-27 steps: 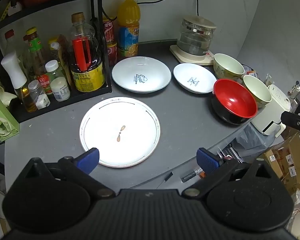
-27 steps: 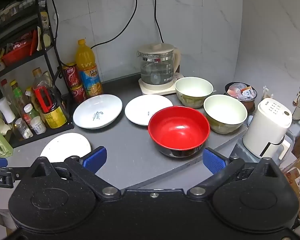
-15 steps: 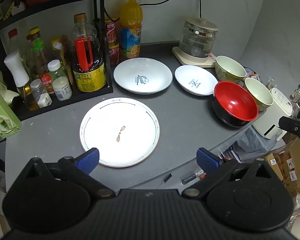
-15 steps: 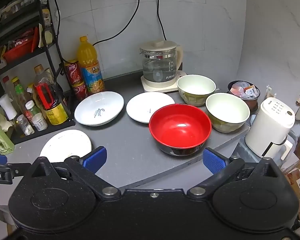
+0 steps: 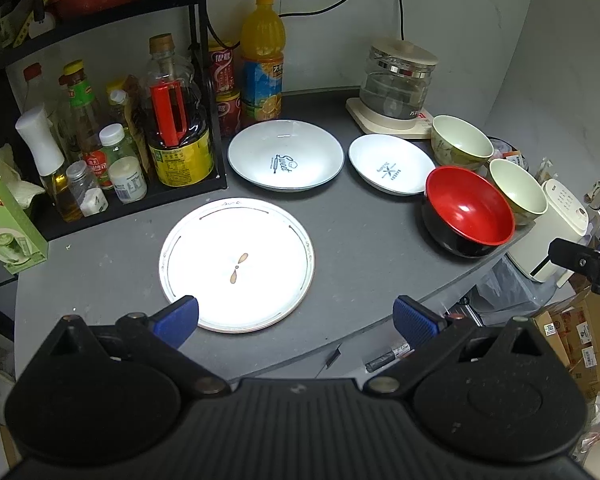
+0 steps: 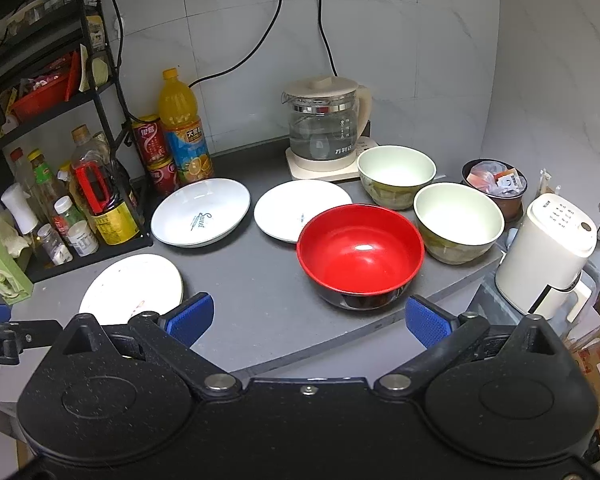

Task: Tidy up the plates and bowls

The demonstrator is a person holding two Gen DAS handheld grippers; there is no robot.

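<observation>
Both my tongs spread wide, holding nothing: left gripper (image 5: pixel 296 316) hovering over flat white plate (image 5: pixel 236 266), right gripper (image 6: pixel 308 316) facing red bowl (image 6: pixel 360 254) on gray counter (image 6: pixel 260 292).

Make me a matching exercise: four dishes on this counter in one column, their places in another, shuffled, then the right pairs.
Dishes:
1. flat plate
2. "Sweet" plate
3. red bowl
4. small plate

Places:
A. in front of the red cans and the juice bottle
B. between the "Sweet" plate and the green bowls
C. nearest the left gripper
D. at the counter edge, right before the right gripper

Pairs: 1-C, 2-A, 3-D, 4-B
</observation>
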